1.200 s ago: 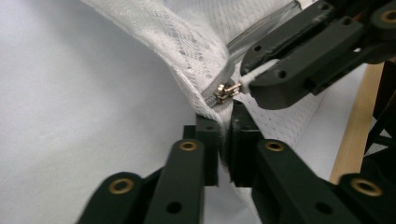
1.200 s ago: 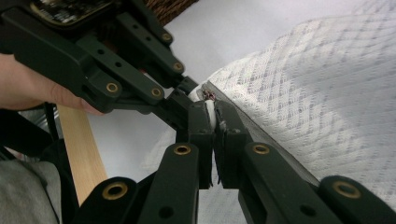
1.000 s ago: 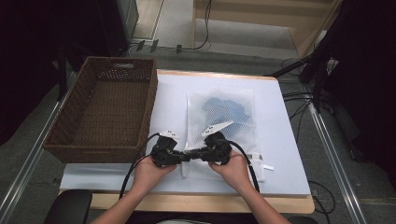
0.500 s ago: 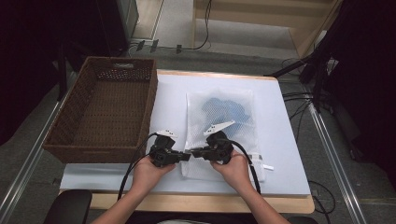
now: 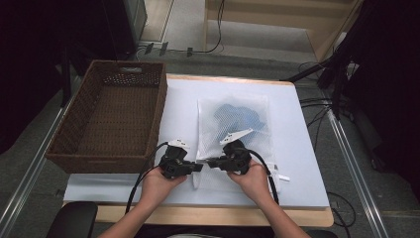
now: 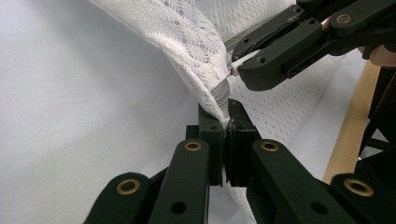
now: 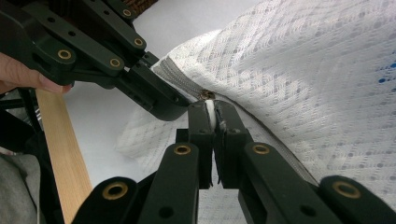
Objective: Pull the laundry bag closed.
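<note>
A white mesh laundry bag (image 5: 233, 129) with something blue (image 5: 236, 116) inside lies flat in the middle of the table. At its near edge my two grippers face each other, tips almost touching. My left gripper (image 5: 199, 167) (image 6: 225, 112) is shut on the bag's edge beside the zipper tape (image 6: 221, 91), lifting the mesh a little. My right gripper (image 5: 210, 162) (image 7: 211, 109) is shut on the small zipper pull (image 7: 205, 95) at the end of the zipper (image 7: 180, 79). In the left gripper view, the right gripper's fingertips (image 6: 261, 70) pinch a white tab just above my own jaws.
A brown wicker basket (image 5: 74, 148) stands on the table's left side, close to the left hand. A white cover (image 5: 297, 163) spreads over the table, with its wooden front edge (image 5: 213, 215) near the forearms. Cables trail from both grippers.
</note>
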Motion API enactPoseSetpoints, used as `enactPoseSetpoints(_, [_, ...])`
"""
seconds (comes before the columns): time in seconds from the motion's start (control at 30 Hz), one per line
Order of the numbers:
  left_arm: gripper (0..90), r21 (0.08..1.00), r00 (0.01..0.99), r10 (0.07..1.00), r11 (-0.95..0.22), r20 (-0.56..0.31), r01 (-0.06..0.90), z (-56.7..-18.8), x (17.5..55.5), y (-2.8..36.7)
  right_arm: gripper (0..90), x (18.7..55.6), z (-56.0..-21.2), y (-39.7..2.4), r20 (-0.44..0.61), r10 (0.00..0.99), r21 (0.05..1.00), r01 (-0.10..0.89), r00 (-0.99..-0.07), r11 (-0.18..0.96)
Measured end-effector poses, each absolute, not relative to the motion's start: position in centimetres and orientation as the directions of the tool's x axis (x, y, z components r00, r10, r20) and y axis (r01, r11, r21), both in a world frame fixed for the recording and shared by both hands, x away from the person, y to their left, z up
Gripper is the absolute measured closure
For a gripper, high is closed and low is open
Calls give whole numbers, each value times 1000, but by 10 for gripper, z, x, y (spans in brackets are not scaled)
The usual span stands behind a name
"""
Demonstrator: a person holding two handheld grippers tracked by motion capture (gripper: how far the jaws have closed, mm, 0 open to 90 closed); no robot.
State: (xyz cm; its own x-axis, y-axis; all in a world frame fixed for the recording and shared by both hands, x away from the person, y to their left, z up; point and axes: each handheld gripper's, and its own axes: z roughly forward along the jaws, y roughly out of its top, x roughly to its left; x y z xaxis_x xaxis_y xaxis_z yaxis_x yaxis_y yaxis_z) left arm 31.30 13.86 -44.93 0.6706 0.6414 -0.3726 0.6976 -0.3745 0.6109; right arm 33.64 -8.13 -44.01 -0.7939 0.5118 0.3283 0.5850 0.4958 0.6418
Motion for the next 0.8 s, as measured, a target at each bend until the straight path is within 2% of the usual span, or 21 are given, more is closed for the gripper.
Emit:
enactPoseSetpoints(0.1, [885,611,671,640,-374,-374,697,-449,313,139,886,336,-440,-81,325,507,646,579,-798,498])
enactPoseSetpoints(0.17, [885,599,654,626,-347,-424,721,-449,314,139,886,336,-440,-82,325,507,646,579,-798,497])
enactPoseSetpoints(0.6, [886,608,674,635,-379,-378,698,-446,311,138,886,337,-439,-86,333,505,641,584,-796,499])
enactPoseSetpoints(0.8, [885,610,680,631,-386,-373,693,-446,311,137,886,339,-444,-93,330,534,617,606,-778,502])
